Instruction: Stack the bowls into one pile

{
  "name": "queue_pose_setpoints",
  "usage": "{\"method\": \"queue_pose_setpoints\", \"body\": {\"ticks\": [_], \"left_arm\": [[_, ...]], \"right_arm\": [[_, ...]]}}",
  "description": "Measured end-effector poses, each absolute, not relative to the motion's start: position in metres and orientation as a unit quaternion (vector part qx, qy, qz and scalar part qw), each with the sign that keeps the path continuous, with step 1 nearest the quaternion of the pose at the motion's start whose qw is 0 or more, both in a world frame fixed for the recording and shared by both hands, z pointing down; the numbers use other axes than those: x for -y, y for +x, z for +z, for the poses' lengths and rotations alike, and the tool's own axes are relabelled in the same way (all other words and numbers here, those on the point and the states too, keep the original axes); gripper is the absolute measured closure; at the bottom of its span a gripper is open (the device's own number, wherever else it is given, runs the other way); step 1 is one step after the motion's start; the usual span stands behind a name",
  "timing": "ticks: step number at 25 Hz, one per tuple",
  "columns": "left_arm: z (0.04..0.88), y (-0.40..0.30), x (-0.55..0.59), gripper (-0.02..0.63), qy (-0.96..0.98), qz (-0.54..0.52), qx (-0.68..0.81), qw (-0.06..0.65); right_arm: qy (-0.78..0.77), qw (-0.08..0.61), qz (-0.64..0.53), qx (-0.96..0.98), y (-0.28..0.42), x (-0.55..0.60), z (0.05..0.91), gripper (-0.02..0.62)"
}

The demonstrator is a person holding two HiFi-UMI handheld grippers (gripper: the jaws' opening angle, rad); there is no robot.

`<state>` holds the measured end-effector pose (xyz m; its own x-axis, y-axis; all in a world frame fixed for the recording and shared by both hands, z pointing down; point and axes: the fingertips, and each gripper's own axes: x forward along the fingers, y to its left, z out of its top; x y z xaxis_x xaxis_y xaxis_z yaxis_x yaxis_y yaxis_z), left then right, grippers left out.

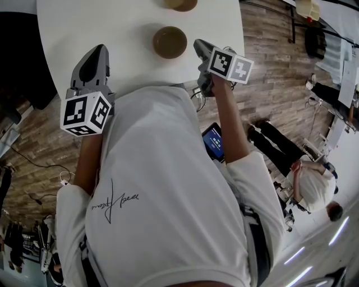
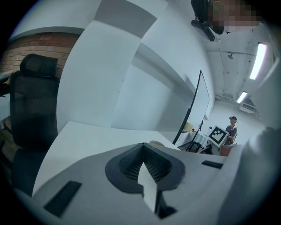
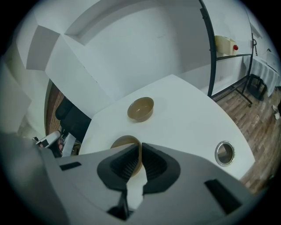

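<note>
Two brown bowls stand on the white round table [image 1: 112, 22]. The near bowl [image 1: 170, 42] [image 3: 122, 142] sits in front of the person; the far bowl [image 1: 180, 4] [image 3: 141, 108] stands apart behind it, cut off by the top edge of the head view. My right gripper [image 1: 198, 46] [image 3: 140, 148] points down at the near bowl's right side, shut with that bowl's rim pinched between its pads. My left gripper [image 1: 96, 55] [image 2: 142, 148] hovers over the table's left part, shut and holding nothing. A sliver of one bowl [image 2: 156, 143] shows past it.
A round metal grommet hole [image 3: 225, 153] lies in the table near its right edge. A black office chair [image 2: 33, 101] stands at the table's left. A screen device [image 1: 214, 141] lies on the wooden floor, and a person [image 1: 317, 188] crouches at the right.
</note>
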<state>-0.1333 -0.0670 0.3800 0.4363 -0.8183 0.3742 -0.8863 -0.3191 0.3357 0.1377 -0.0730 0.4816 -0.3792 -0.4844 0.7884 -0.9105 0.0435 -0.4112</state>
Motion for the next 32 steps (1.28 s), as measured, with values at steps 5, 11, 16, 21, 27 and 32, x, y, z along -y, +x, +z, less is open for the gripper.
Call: {"method": "queue_pose_setpoints", "body": {"ticks": [5,11,16,21,27,32], "left_arm": [[0.381,-0.136,0.065,0.600,0.807,0.068,0.529,0.253],[0.381,-0.133,0.064,0.600,0.806,0.077,0.531,0.251],[0.380,-0.134,0.063,0.600,0.803,0.084,0.534,0.249],[0.379,-0.135,0.062,0.600,0.799,0.090,0.540,0.247],[0.379,-0.138,0.059,0.600,0.792,0.097,0.550,0.247],[0.377,-0.139,0.059,0.600,0.788,0.094,0.555,0.251]], "right_arm": [[0.512,0.221,0.464,0.688,0.139,0.079,0.481,0.578],[0.522,0.203,0.454,0.693,0.148,0.096,0.477,0.585],[0.518,0.187,0.455,0.700,0.147,0.110,0.476,0.584],[0.509,0.174,0.464,0.704,0.145,0.123,0.481,0.584],[0.497,0.153,0.485,0.703,0.141,0.135,0.489,0.583],[0.482,0.130,0.511,0.699,0.136,0.143,0.494,0.583]]}}
